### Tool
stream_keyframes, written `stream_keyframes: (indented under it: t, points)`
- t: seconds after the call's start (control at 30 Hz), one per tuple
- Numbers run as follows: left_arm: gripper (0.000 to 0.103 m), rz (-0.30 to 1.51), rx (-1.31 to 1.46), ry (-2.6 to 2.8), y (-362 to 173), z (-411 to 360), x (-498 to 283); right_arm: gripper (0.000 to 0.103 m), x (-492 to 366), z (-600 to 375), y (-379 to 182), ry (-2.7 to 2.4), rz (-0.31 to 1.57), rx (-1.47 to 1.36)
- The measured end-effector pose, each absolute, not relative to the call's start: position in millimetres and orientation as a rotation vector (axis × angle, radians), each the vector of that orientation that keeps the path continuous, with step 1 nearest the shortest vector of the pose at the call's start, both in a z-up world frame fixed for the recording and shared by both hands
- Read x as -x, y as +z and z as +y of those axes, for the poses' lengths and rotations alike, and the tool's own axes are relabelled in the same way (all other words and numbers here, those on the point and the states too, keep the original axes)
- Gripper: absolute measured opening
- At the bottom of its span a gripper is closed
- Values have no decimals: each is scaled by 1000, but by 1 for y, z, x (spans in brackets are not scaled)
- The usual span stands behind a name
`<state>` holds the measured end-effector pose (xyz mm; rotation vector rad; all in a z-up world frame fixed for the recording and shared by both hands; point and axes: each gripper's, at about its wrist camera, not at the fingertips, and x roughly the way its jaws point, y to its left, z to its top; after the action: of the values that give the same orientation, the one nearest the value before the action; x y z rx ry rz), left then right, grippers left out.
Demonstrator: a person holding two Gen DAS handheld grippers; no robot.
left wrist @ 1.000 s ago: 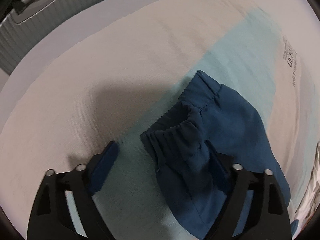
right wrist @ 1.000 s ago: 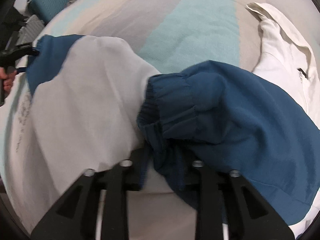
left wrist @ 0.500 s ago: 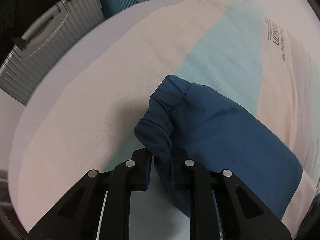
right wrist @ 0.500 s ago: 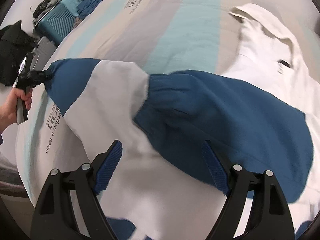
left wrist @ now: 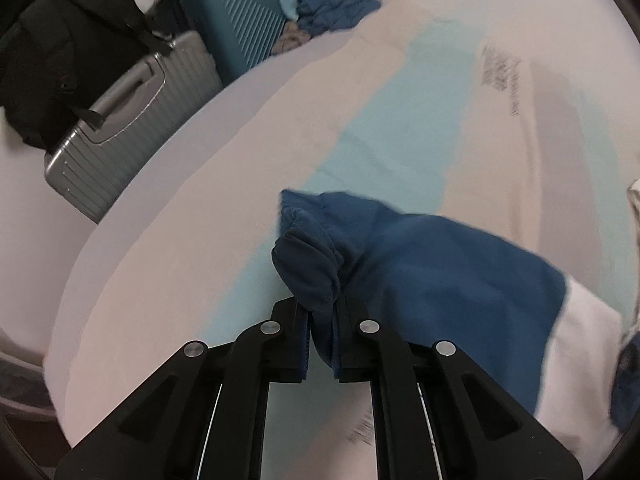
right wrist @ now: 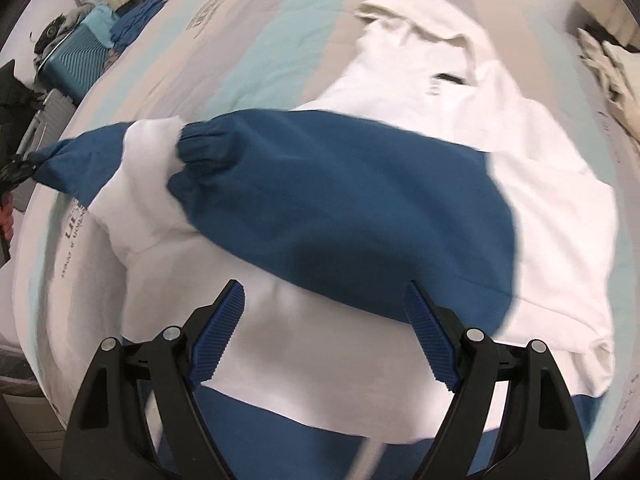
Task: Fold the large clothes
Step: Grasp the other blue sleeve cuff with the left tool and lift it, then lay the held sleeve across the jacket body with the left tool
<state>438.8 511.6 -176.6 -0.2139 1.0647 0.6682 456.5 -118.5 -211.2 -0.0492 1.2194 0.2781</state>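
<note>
A large white and blue hooded sweatshirt (right wrist: 532,160) lies spread on the bed. Its right blue sleeve (right wrist: 352,204) is folded across the white chest, cuff pointing left. My right gripper (right wrist: 324,312) hangs open above the chest, nothing between its blue pads (right wrist: 430,340). In the left wrist view my left gripper (left wrist: 322,320) is shut on the gathered blue cuff (left wrist: 308,268) of the other sleeve (left wrist: 452,276), lifted off the bed. That same sleeve (right wrist: 76,164) and the left gripper (right wrist: 18,170) show at the left edge of the right wrist view.
The bed (left wrist: 192,208) carries a striped cover in beige, teal and grey with printed lettering (left wrist: 500,76). A grey suitcase (left wrist: 128,116), a teal suitcase (left wrist: 236,36), a black bag (left wrist: 52,40) and piled blue clothes (left wrist: 336,4) stand beyond the bed's edge. Beige cloth (right wrist: 612,64) lies at far right.
My left gripper shut on the sleeve cuff and lifted it. My right gripper let go of the other cuff, opened wide and drew back and up from the sweatshirt.
</note>
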Motion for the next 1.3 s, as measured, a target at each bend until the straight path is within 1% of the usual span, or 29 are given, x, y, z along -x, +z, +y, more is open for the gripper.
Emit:
stream_keyframes:
  t: [0.2, 0.33, 0.53, 0.63, 0.73, 0.87, 1.03, 1.13, 1.3]
  points:
    - [7, 987, 204, 603, -160, 427, -436, 79, -427, -183, -196, 214, 1205, 8]
    - [7, 948, 194, 539, -141, 351, -447, 79, -420, -220, -192, 185, 1199, -6]
    - [7, 895, 117, 417, -114, 240, -475, 79, -432, -280, -192, 155, 1196, -37]
    - [7, 871, 127, 355, -103, 181, -488, 79, -442, -312, -195, 158, 1197, -46]
    - [6, 866, 108, 308, -100, 118, -501, 79, -453, -339, -198, 178, 1192, -41]
    - [6, 889, 111, 228, -112, 25, -518, 79, -470, -365, -207, 199, 1196, -38]
    - [6, 948, 91, 141, -147, -92, -532, 78, -494, -395, -224, 215, 1209, -81]
    - [6, 970, 45, 96, -163, -146, -535, 78, -506, -412, -239, 210, 1220, -93]
    - [6, 992, -10, 48, -181, -206, -542, 79, -514, -437, -253, 185, 1218, -86]
